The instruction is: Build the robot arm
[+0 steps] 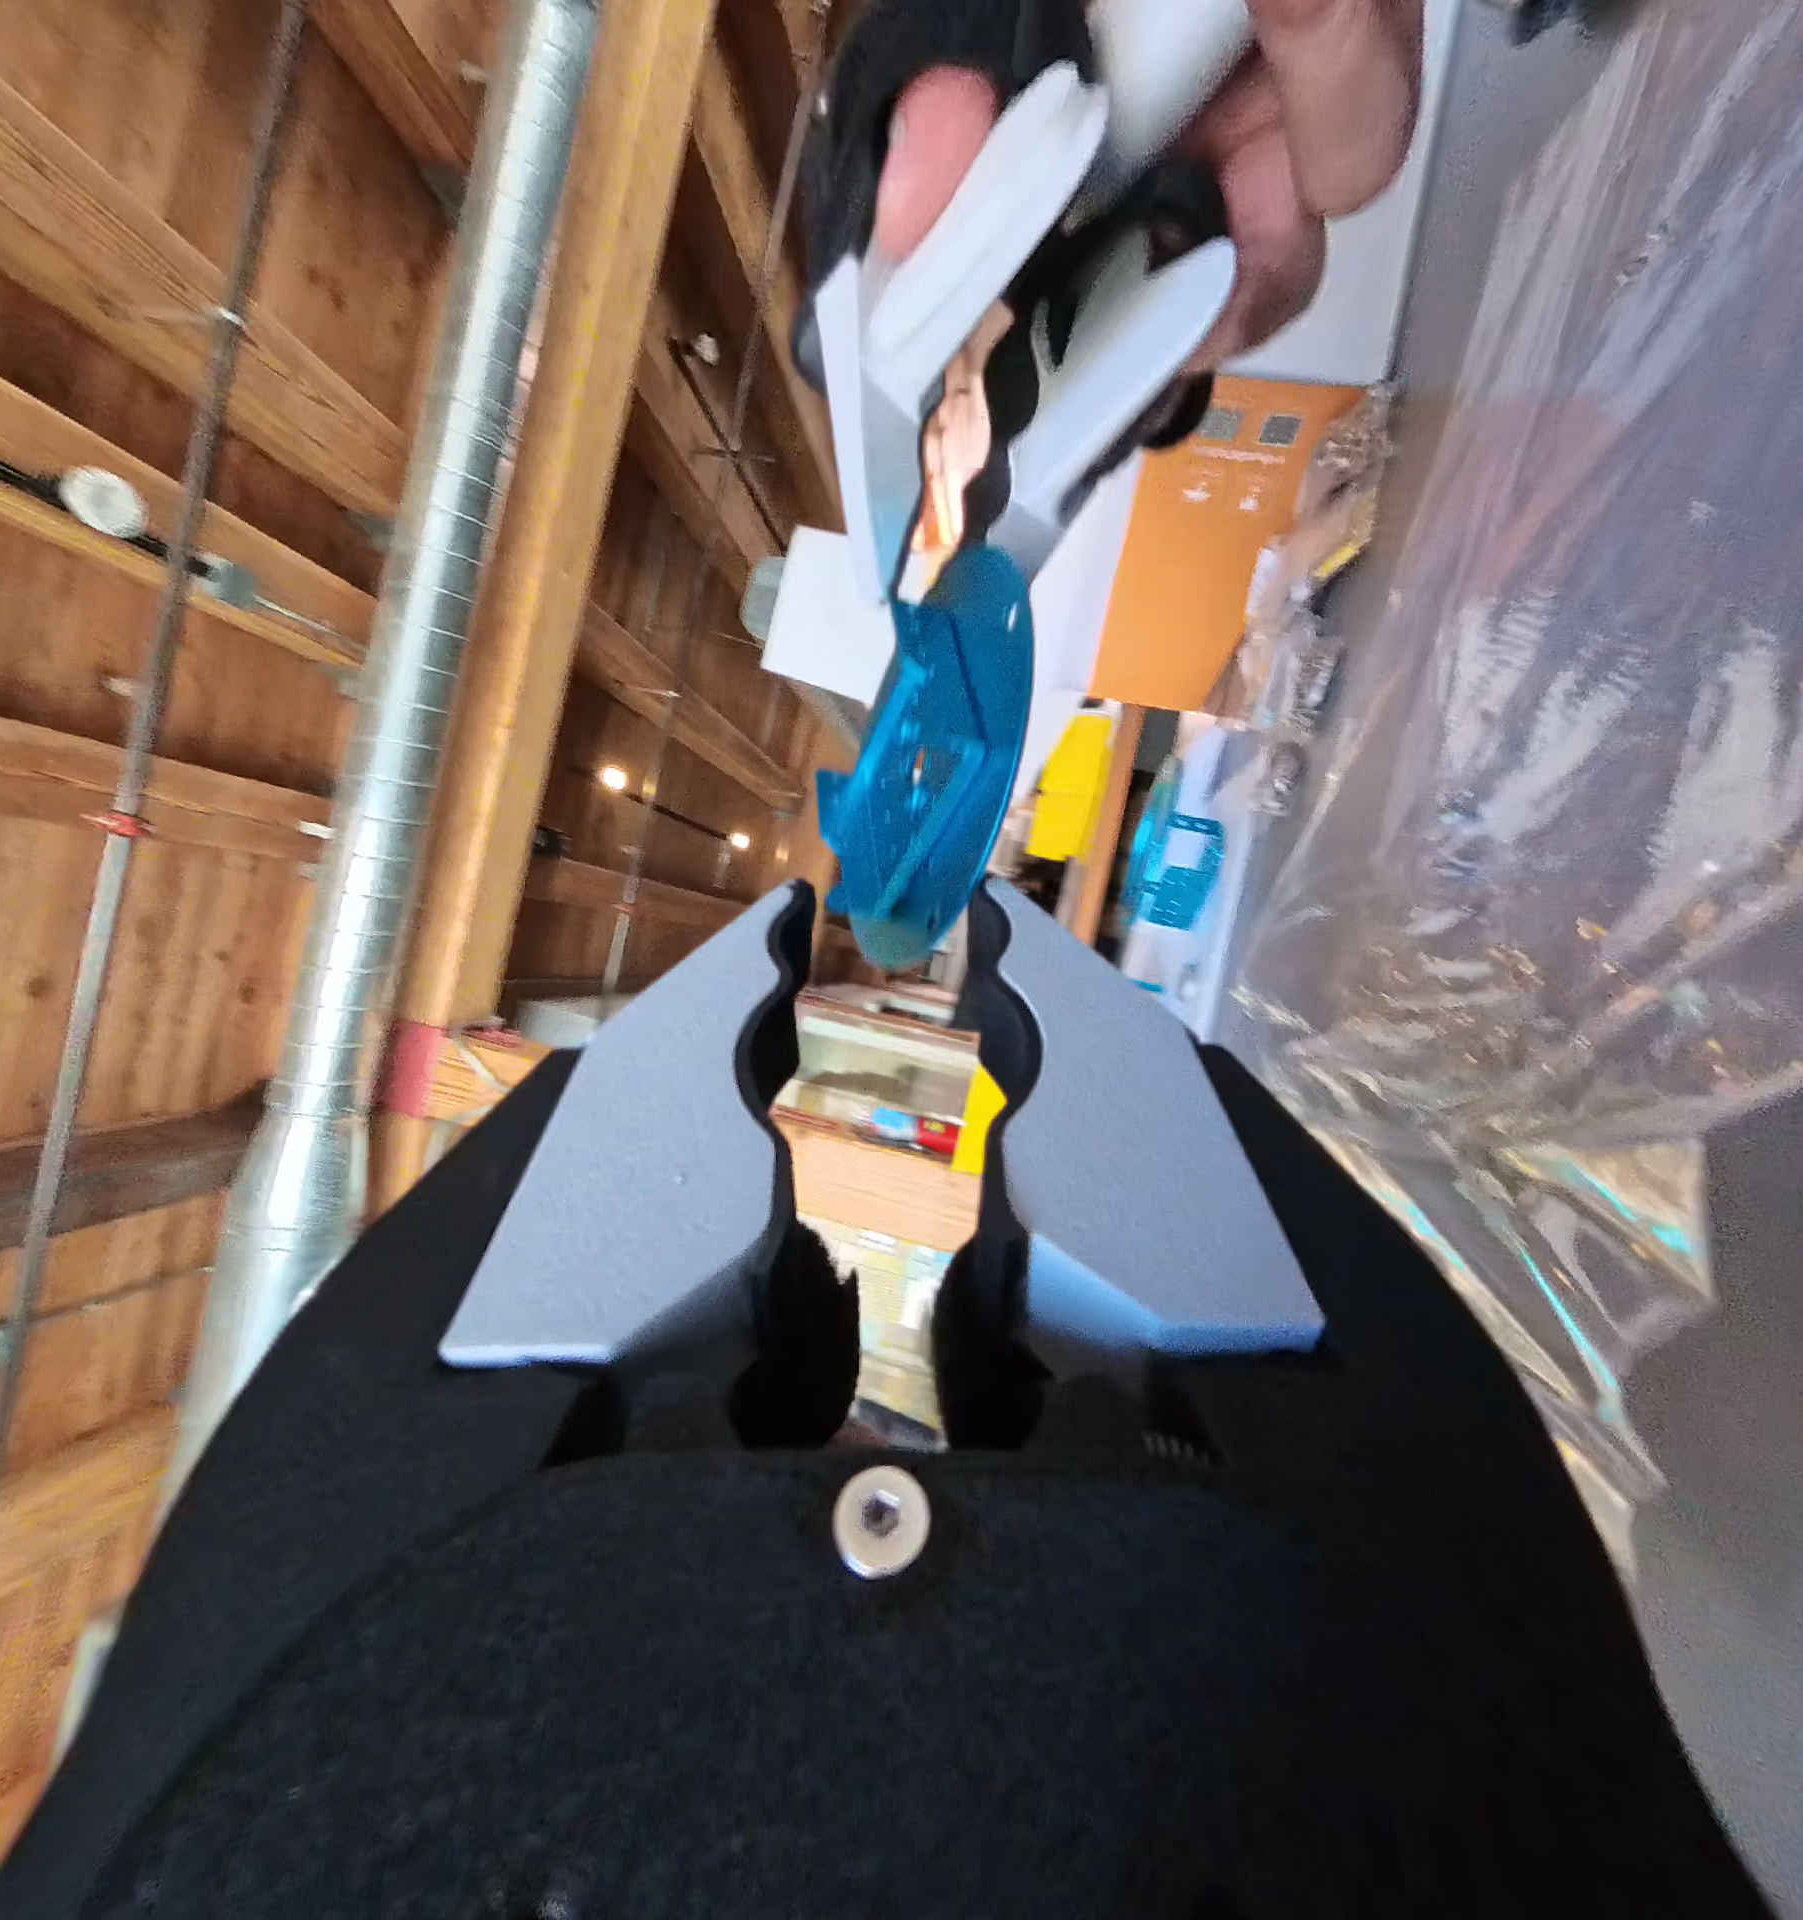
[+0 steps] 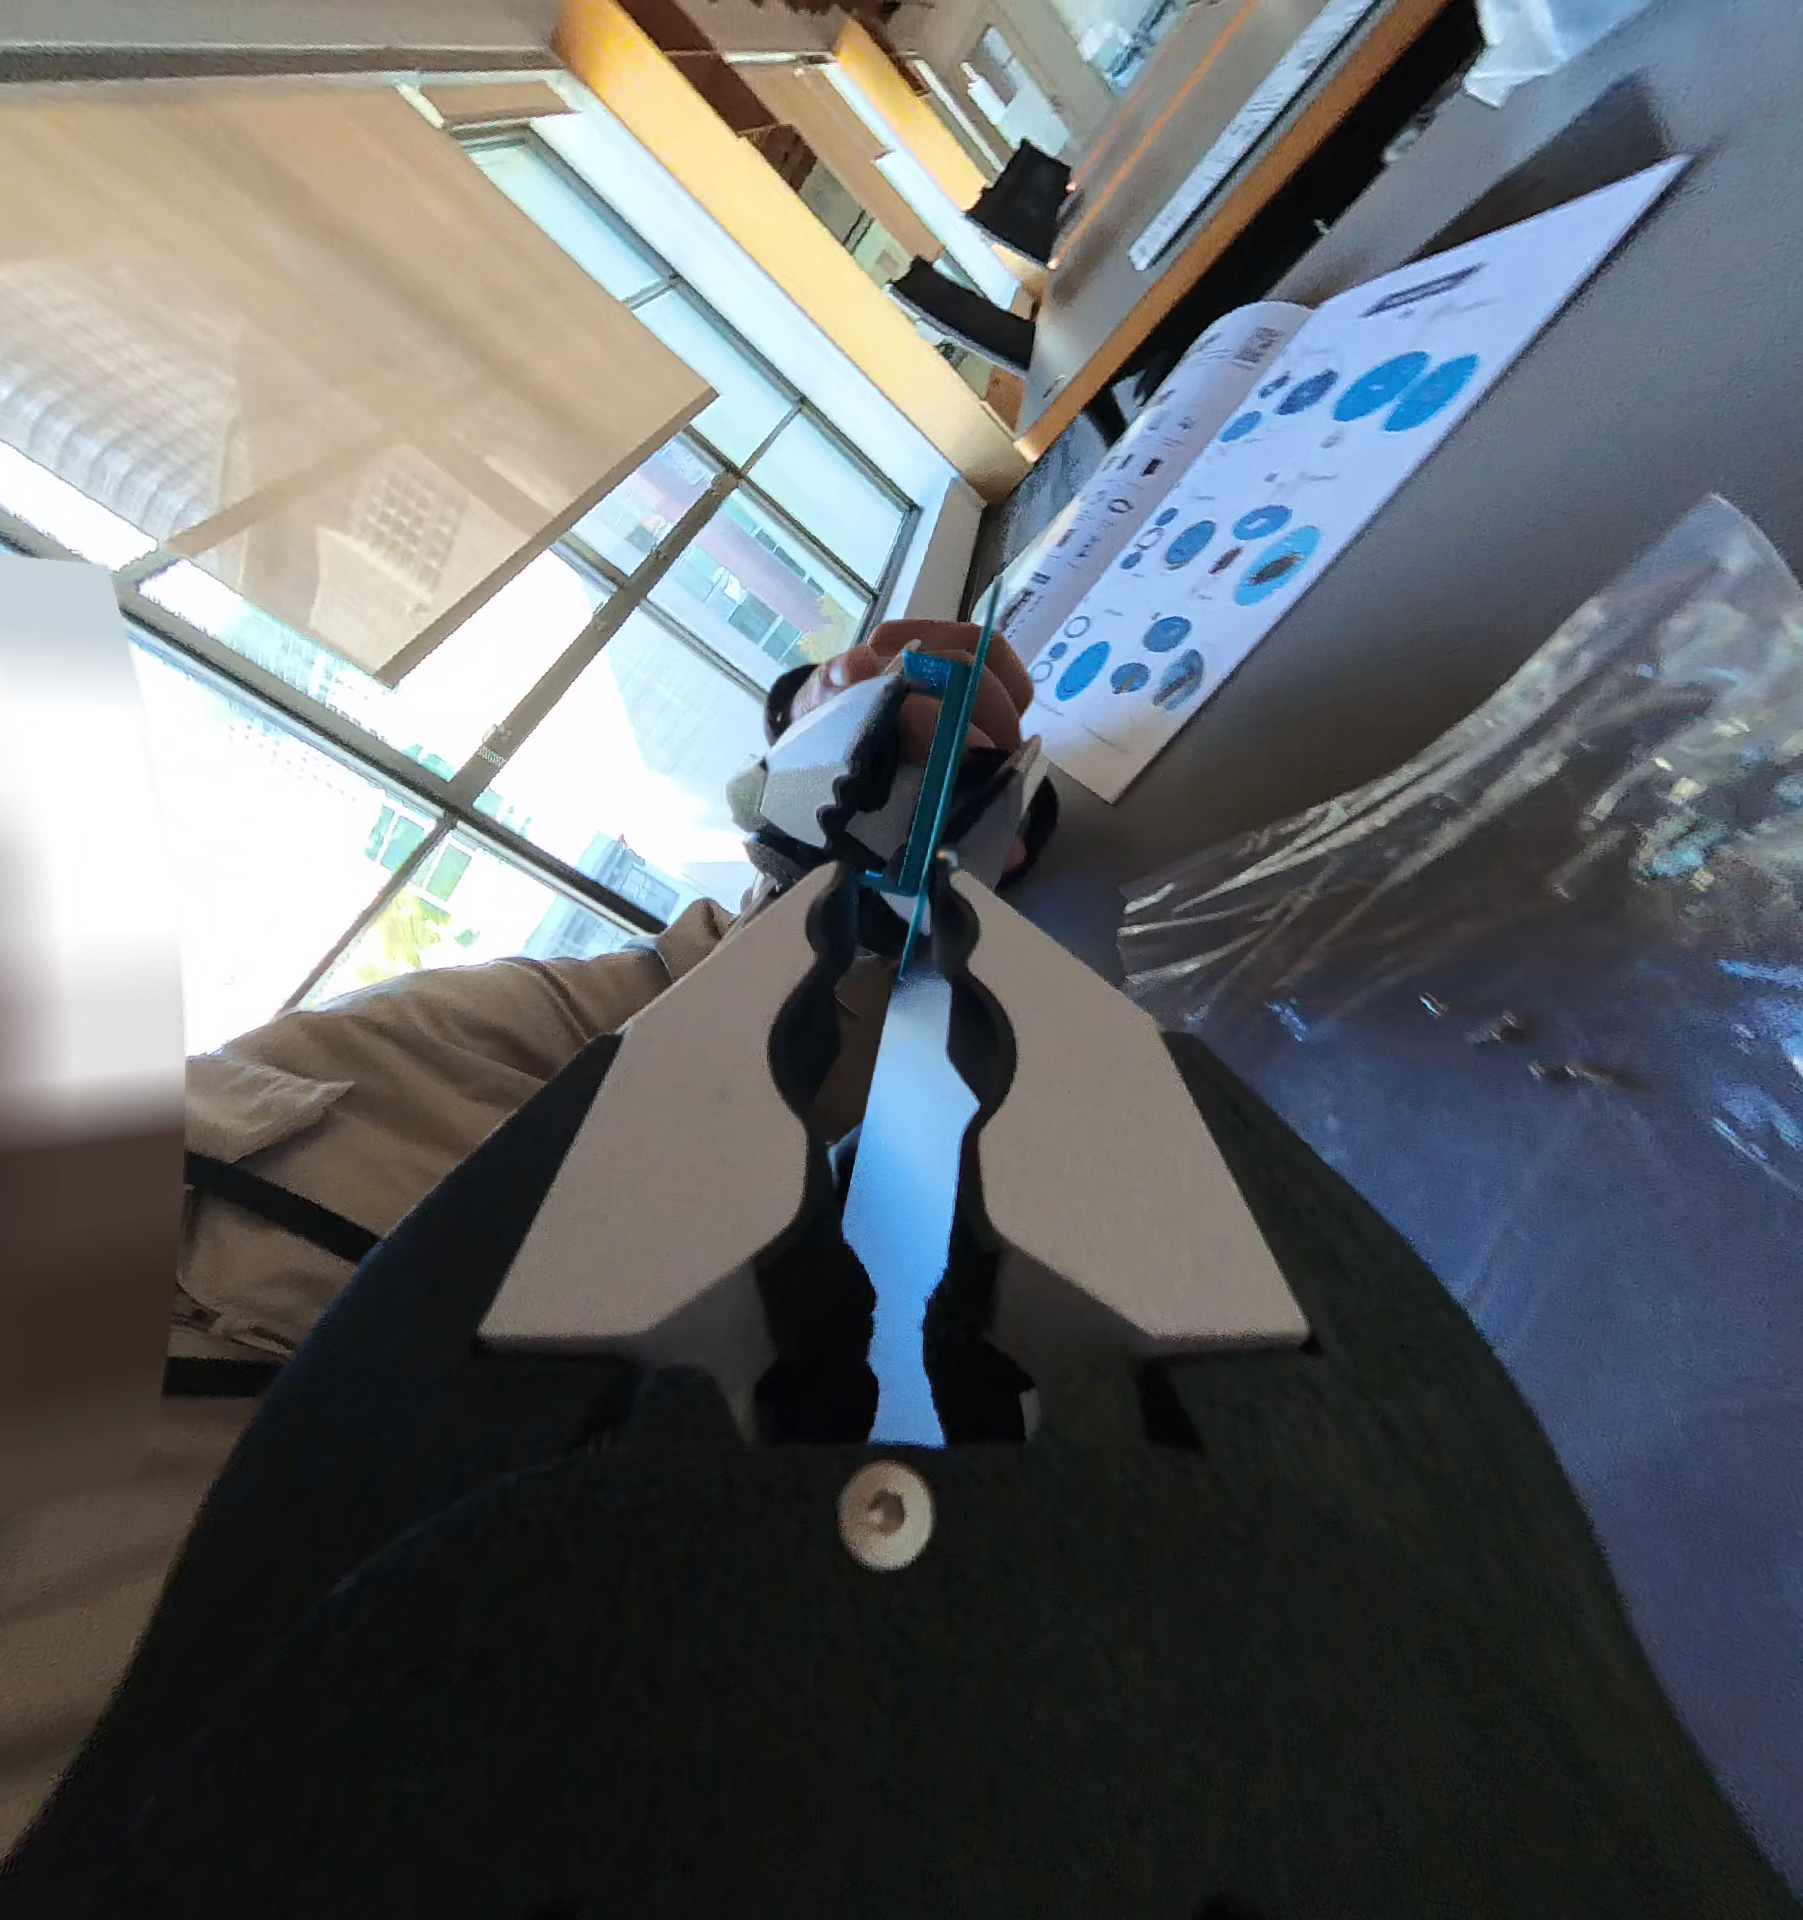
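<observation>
We've got both grippers, left (image 1: 892, 914) and right (image 2: 892, 883), pinching the blue perforated metal disc (image 1: 938, 748) by opposite rims; looks stiff, thin, probably slippery.

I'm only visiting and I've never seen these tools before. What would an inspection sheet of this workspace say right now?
Surface: grey table, mostly bare.
Job's things: blue disc with a small bracket, held up in the air between the two claws.
Clutter: clear plastic bag with small screws in it; printed sheet showing blue parts.
Grippers: right claw is shut on the disc's edge. The left claw has its tips either side of the opposite edge, but its grip is unclear.
Cables: nothing seen.
Surroundings: large windows, wooden beams, metal duct, a person's beige sleeve.
</observation>
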